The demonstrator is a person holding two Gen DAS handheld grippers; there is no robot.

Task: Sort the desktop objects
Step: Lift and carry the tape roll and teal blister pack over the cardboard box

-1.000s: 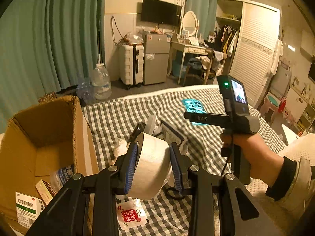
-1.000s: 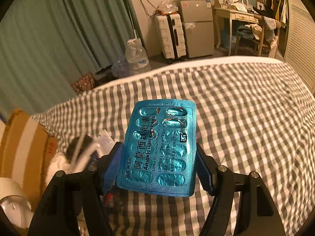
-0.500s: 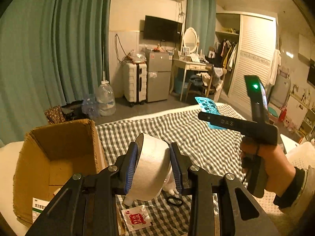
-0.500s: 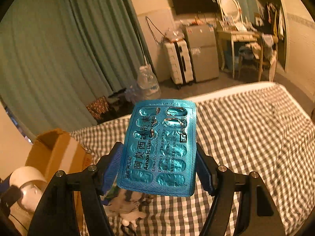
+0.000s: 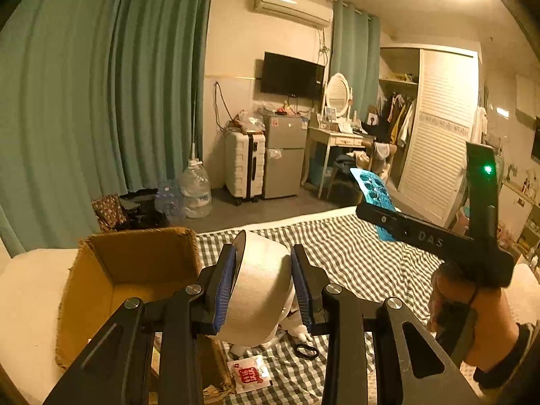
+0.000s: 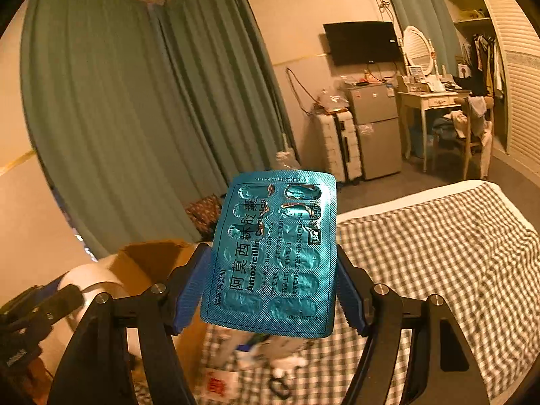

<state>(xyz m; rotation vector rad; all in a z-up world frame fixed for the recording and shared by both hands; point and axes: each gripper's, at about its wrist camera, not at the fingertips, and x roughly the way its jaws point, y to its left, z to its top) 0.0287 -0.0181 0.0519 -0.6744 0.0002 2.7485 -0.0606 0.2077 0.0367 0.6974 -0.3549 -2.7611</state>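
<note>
My left gripper [image 5: 262, 290] clamps the light, squashable tape roll [image 5: 256, 287] by its flat faces near the cardboard box [image 5: 101, 270], while my right gripper [image 6: 273, 290] pinches the thin, bendy blister pack [image 6: 273, 253] by its edges above the bed [image 6: 438, 253].

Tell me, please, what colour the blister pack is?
Metallic teal-blue blister pack; clearest in the right wrist view.

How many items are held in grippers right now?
2. A tape roll is clamped in the left gripper, beside the cardboard box. A blue pill blister is clamped in the right gripper, raised above the bed. More items lie on the bed below, unheld.
</note>
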